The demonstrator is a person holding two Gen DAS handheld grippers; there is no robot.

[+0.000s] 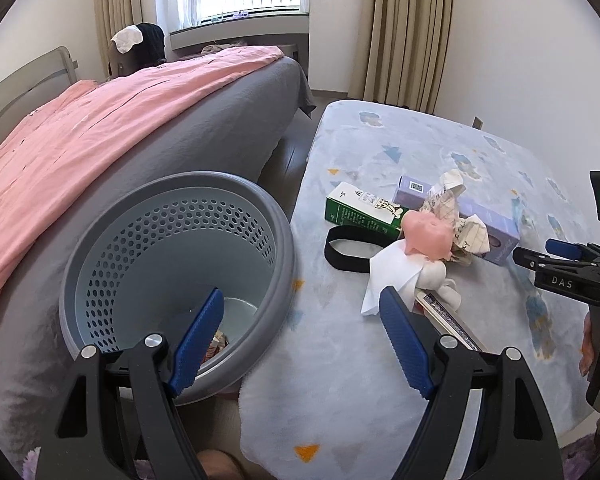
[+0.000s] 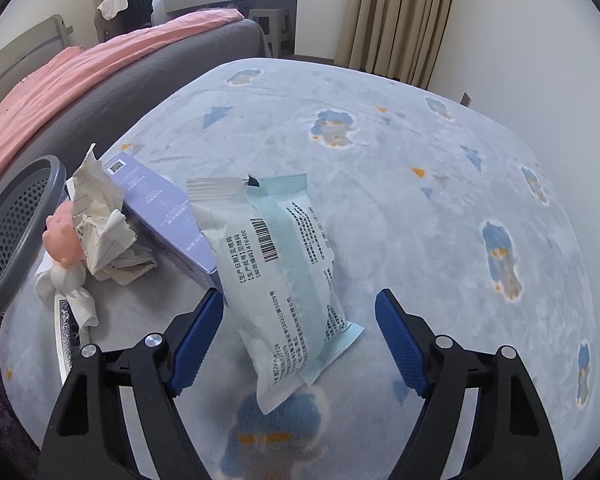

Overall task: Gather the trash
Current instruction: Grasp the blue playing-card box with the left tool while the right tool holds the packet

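The basket [image 1: 172, 264] stands left of the trash pile, by the bed. The left claw [image 1: 300, 334] hovers released beside its rim. Right of the purple box [image 2: 168, 216], the right claw [image 2: 300, 336] straddles the wipes packet [image 2: 284, 272], released; best to pinch its middle squarely

A pale green-and-white plastic wrapper packet [image 2: 284, 276] lies between the right gripper's [image 2: 300, 340] spread blue fingers [image 2: 400, 344]. Its upper end seemingly rests against a lilac cardboard box [image 2: 160, 216] on the pale blue patterned rug [image 2: 420, 184].
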